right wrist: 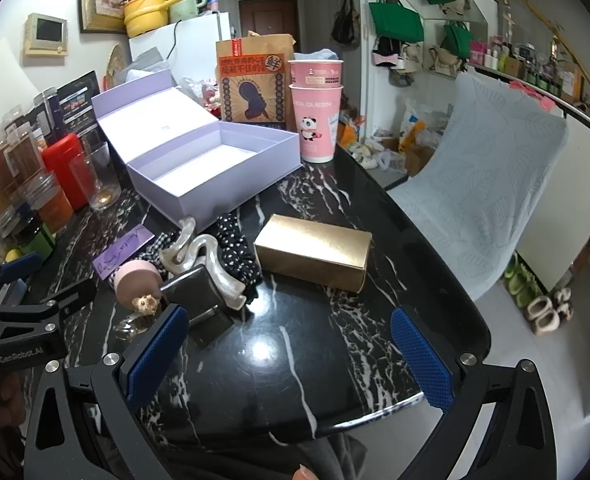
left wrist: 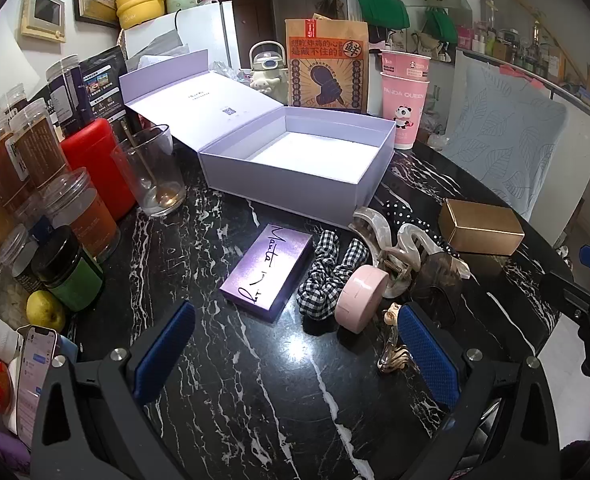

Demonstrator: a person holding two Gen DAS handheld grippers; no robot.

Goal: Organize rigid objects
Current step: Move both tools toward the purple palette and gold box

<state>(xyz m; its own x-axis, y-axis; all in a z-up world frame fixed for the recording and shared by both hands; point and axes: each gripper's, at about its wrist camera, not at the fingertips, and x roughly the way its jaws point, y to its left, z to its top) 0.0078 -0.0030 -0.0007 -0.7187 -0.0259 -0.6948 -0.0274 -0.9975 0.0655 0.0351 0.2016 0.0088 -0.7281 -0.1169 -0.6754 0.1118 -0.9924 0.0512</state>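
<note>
Gold box point(right wrist: 313, 252) clear; dark clip point(right wrist: 199, 300) partly hidden behind fingers point(right wrist: 155, 354).

The surface point(left wrist: 255, 380) is patterned in black marble with white veins. The open box point(left wrist: 295, 160) is coloured pale lilac, with a white floor inside. A purple sheen and dark handwriting are carried by the flat case point(left wrist: 266, 270). The small box point(right wrist: 313, 252) is finished in gold. One scrunchie point(left wrist: 327, 276) is checked black and white; another point(right wrist: 237, 254) is black with white dots. The round compact point(left wrist: 361, 292) is pink, as are the stacked cups point(left wrist: 405, 104).
</note>
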